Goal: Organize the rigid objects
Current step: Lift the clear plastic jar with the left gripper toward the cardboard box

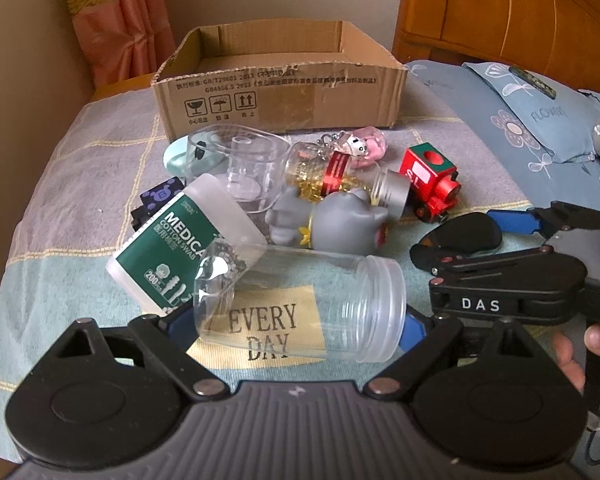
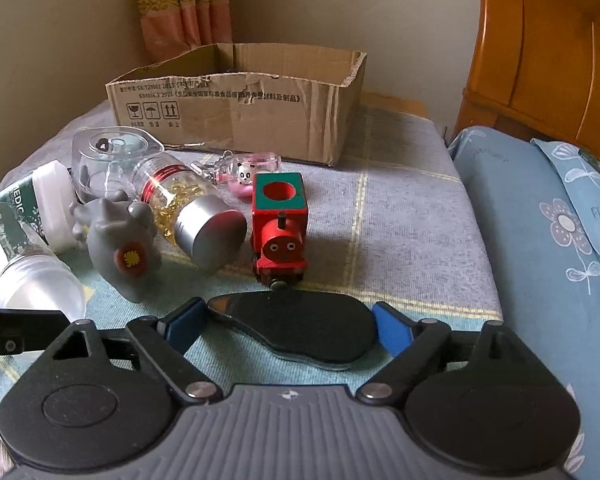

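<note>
My left gripper [image 1: 296, 320] is shut on a clear plastic jar [image 1: 300, 304] that lies on its side across the jaws. My right gripper [image 2: 290, 328] is shut on a flat black oval piece [image 2: 300, 326]; it also shows in the left wrist view [image 1: 464, 236]. An open cardboard box [image 1: 280, 92] stands at the back of the bed and shows in the right wrist view [image 2: 240, 112]. In front of it lie a cotton swab tub [image 1: 180, 248], a grey elephant figure [image 1: 332, 220], a gold-filled jar [image 1: 340, 180] and a red toy train [image 2: 280, 232].
A clear cup [image 1: 244, 168], a pink panda keychain [image 1: 360, 146], a mint round case [image 1: 176, 156] and a dark cube [image 1: 160, 196] lie in the pile. Blue pillows [image 2: 540, 220] lie at the right. A wooden headboard [image 2: 548, 48] stands behind them.
</note>
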Demonstrator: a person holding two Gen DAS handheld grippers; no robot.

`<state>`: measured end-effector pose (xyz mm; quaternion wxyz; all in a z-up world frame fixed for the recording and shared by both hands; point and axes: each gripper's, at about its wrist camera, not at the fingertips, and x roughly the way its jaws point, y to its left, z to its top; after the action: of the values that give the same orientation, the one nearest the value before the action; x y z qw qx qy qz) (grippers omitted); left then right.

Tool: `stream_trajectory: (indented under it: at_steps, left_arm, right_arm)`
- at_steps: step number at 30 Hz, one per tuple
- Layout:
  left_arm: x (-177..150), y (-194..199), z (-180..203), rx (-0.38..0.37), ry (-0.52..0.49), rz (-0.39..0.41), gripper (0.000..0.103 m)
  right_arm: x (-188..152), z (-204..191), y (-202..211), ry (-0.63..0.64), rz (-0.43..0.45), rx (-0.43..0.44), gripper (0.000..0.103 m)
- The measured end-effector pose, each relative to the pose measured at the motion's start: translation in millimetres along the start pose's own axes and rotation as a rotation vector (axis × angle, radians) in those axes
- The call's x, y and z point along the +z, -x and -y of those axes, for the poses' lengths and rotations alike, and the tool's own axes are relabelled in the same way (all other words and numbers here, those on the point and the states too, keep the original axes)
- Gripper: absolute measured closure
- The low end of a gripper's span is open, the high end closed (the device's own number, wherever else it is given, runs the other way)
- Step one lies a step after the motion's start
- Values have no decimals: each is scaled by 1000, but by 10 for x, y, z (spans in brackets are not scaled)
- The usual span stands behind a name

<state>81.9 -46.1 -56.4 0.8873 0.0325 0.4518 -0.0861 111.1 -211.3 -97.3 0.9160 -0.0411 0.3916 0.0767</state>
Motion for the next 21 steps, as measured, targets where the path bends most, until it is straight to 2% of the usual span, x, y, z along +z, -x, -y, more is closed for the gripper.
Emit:
stream_trajectory:
  at_steps: [9,13,21]
  left_arm:
    - [20,78,-20,-1,-9,6,10]
    - [68,148,-18,-3,-30,23,10]
    - [322,236,-48,-4,-80,59,10]
  right_arm:
    - [-1,7,169,35,-28,21,11]
    - [30,53,298,39,-39,56,11]
    - [285,123,544,39,-3,132,11]
